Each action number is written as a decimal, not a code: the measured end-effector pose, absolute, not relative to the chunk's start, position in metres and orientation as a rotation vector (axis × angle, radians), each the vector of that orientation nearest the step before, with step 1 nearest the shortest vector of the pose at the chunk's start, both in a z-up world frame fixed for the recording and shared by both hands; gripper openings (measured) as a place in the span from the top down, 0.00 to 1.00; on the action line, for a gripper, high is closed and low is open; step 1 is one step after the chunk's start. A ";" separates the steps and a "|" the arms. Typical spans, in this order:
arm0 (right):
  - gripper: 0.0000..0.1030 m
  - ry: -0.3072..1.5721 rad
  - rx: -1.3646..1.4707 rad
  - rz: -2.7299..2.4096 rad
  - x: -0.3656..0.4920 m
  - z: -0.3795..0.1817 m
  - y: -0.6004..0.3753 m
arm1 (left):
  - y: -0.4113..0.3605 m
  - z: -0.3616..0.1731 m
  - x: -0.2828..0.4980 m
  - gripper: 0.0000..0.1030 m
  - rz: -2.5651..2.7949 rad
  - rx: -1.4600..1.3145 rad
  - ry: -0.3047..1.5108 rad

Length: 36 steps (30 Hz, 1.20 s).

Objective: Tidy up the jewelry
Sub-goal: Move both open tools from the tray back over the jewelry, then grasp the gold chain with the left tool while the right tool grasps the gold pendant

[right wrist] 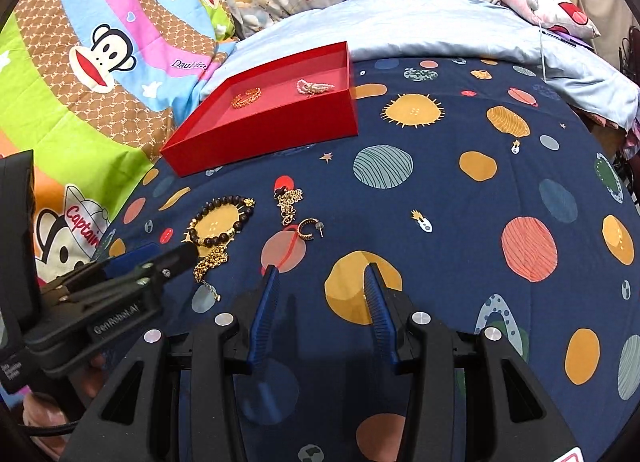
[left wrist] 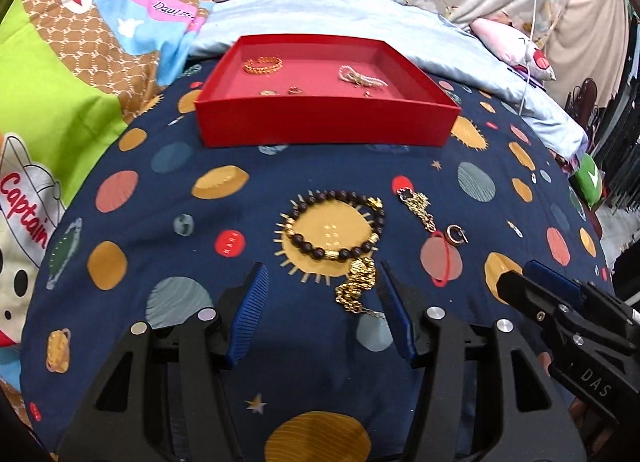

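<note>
A red tray (left wrist: pixel 328 123) (right wrist: pixel 260 143) sits at the back of the navy planet-print blanket. It holds a gold bangle (left wrist: pixel 263 63), a pearl bracelet (left wrist: pixel 360 75) and small rings (left wrist: pixel 296 90). Loose on the blanket lie a dark bead bracelet (left wrist: pixel 320 250) (right wrist: pixel 218 238), a gold chain (left wrist: pixel 356 282) (right wrist: pixel 210 262), a clover chain (left wrist: pixel 418 205) (right wrist: pixel 290 201) and a hoop earring (left wrist: pixel 456 236) (right wrist: pixel 306 232). My left gripper (left wrist: pixel 323 268) (right wrist: pixel 168 252) is open just above the blanket, with the gold chain near its right finger. My right gripper (right wrist: pixel 320 268) (left wrist: pixel 520 276) is open and empty, to the right of the jewelry.
A cartoon monkey quilt (left wrist: pixel 60 101) lies bunched at the left. Behind the tray is a light blue cover (left wrist: pixel 460 45), with a pink plush (left wrist: pixel 516 45) and a white cable (left wrist: pixel 530 41) at the back right. The bed edge falls away at the right.
</note>
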State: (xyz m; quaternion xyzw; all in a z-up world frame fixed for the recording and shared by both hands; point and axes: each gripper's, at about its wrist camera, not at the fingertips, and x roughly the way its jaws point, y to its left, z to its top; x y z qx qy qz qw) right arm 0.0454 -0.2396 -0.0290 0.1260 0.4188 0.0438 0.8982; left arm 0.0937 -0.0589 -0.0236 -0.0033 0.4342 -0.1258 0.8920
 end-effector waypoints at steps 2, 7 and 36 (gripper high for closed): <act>0.58 0.868 0.263 0.091 0.046 -0.030 -0.240 | -0.062 -0.028 0.094 0.48 -0.270 -0.003 0.912; 0.58 0.872 0.271 0.093 0.047 -0.032 -0.243 | -0.065 -0.037 0.093 0.56 -0.268 0.018 0.925; 0.65 0.877 0.166 0.168 0.109 -0.027 -0.211 | -0.014 -0.014 0.104 0.93 -0.178 -0.038 0.869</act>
